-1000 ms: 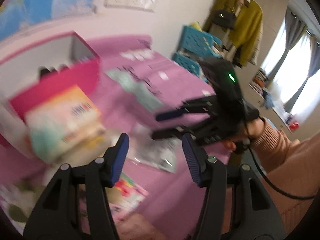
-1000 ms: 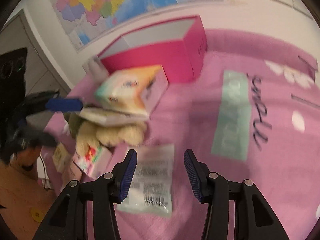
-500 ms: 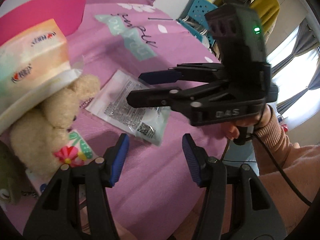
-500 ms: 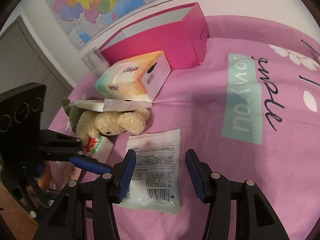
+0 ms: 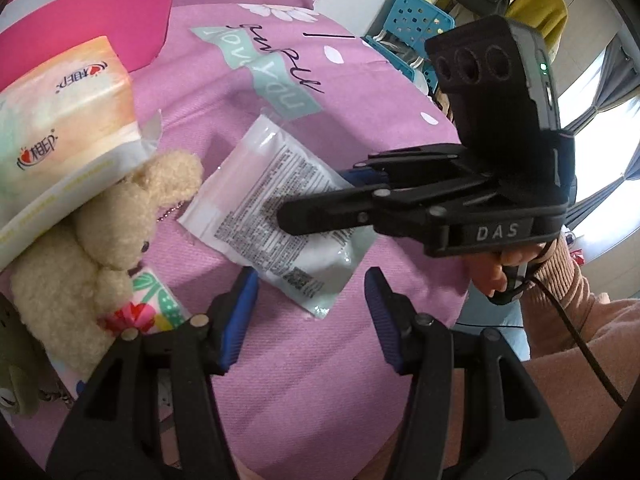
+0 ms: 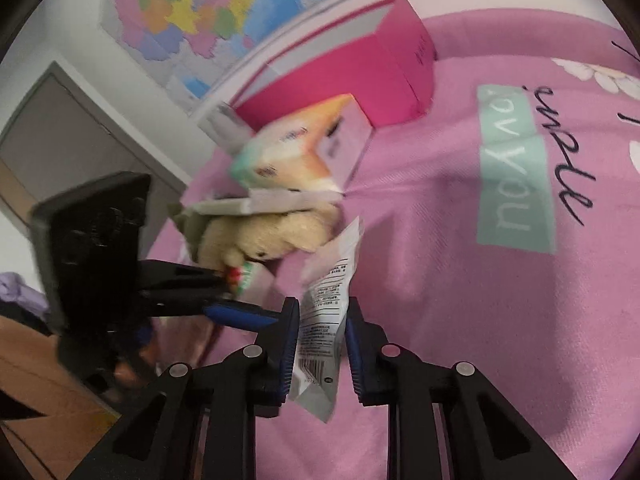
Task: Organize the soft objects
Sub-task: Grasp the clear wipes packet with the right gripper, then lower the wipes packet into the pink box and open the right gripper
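A flat white and pale-green printed pouch (image 5: 280,216) lies on the pink bedspread (image 5: 320,380). My right gripper (image 6: 322,340) has closed on the pouch (image 6: 326,308), its pads pinching the pouch's near end; in the left wrist view it (image 5: 320,196) reaches over the pouch from the right. My left gripper (image 5: 310,312) is open and empty just in front of the pouch's near corner. A cream plush bear (image 5: 100,248) lies left of the pouch, under a tissue pack (image 5: 60,120).
A pink open box (image 6: 360,76) stands at the back by the wall. A small flowered packet (image 5: 152,308) lies beside the bear. A blue crate (image 5: 416,28) stands beyond the bed's right edge. The bed's right half is bare bedspread.
My right gripper came down and closed on the pouch, which now stands up between its pads. My left gripper moved a little closer to the pouch, still open.
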A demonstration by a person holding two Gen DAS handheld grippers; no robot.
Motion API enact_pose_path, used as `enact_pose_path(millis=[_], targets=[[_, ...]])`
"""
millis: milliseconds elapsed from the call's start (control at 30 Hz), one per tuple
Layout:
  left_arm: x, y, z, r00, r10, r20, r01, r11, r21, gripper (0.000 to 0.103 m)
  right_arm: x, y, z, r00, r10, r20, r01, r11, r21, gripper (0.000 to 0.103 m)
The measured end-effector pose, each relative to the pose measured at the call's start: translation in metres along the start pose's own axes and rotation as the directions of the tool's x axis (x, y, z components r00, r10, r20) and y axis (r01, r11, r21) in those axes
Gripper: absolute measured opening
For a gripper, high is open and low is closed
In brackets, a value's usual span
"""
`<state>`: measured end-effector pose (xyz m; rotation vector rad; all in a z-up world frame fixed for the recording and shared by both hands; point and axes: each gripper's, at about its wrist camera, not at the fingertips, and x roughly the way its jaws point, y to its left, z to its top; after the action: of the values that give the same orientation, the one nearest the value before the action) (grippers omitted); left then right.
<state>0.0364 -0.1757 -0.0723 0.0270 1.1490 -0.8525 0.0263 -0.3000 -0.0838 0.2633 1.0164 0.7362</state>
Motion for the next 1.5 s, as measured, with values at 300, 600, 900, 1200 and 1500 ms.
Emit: enact_pose_path(millis=[300,600,900,1200,1500], targets=[[-0.027,0.001,0.007,0.997,-0.022,0.080,0.022,1.000,0.006,0.057,-0.026,0.003,0.007,0.993,0.011,0.117,-0.013,1.000,0.018,0.011],[-0.065,0.019,0.028,0.982,-0.069,0.177,0.072,0.997,-0.007,0.057,-0.057,0.026,0.038,0.966,0.067,0.251,-0.064,0.998,-0.021,0.011],[-0.104,0.036,0.064,0.949,-0.066,0.307,0.065,0.998,0.011,0.057,-0.058,0.052,0.085,0.934,0.129,0.332,-0.103,0.990,-0.095,0.011],[-0.130,0.069,0.108,0.926,-0.032,0.376,0.052,0.998,-0.044,0.057,-0.049,0.054,0.151,0.912,0.151,0.381,-0.108,0.986,-0.131,0.011],[-0.132,0.102,0.141,0.927,0.042,0.373,0.007,0.992,-0.130,0.050,-0.028,0.034,0.194,0.904,0.158,0.397,-0.141,0.987,-0.073,0.012]])
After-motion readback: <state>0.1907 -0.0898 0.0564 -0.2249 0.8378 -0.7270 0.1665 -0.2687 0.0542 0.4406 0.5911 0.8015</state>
